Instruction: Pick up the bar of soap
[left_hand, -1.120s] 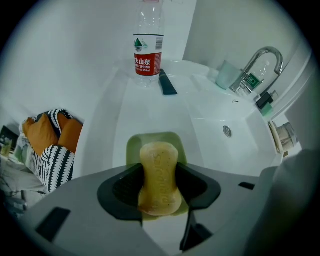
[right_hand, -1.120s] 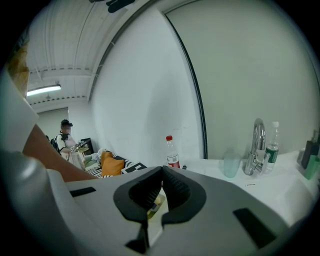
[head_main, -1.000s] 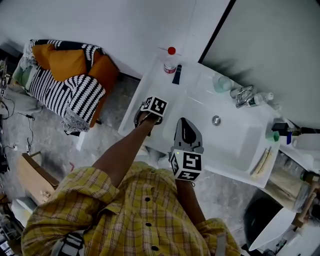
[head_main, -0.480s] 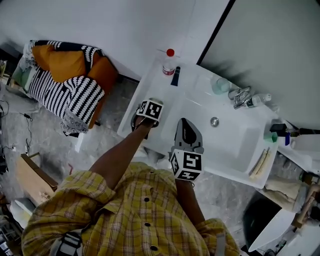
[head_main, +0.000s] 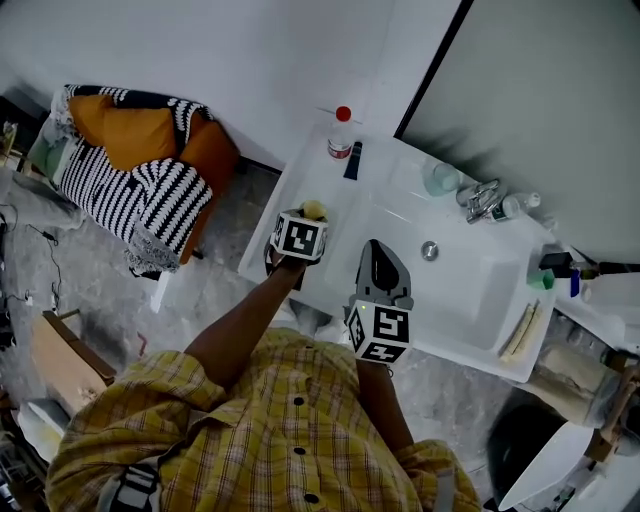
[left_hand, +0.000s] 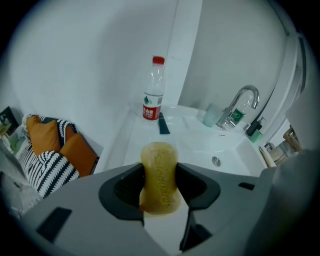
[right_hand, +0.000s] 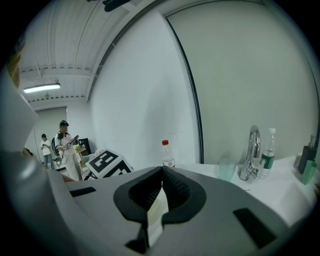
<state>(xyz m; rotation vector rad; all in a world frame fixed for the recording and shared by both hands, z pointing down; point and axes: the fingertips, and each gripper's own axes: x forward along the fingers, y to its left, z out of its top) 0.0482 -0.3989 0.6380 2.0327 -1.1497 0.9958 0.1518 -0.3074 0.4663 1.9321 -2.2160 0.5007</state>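
Note:
The bar of soap (left_hand: 159, 175) is yellowish, rounded and stamped with letters. My left gripper (left_hand: 160, 184) is shut on it, one dark pad pressing each side. In the head view the soap (head_main: 314, 209) shows at the tip of the left gripper (head_main: 308, 216), above the left end of the white sink counter (head_main: 300, 180). My right gripper (head_main: 378, 258) hovers over the near side of the basin. In the right gripper view its jaws meet, so the right gripper (right_hand: 161, 176) is shut with nothing in it.
A red-capped water bottle (head_main: 341, 132) and a dark tube (head_main: 352, 160) stand at the counter's back left. A cup (head_main: 440, 177), the faucet (head_main: 485, 195) and a small bottle sit behind the basin (head_main: 470, 290). A striped sofa with orange cushions (head_main: 140, 160) lies left.
The left gripper has tilted and drawn back slightly toward me, and the soap now shows at its tip. The right gripper has barely moved.

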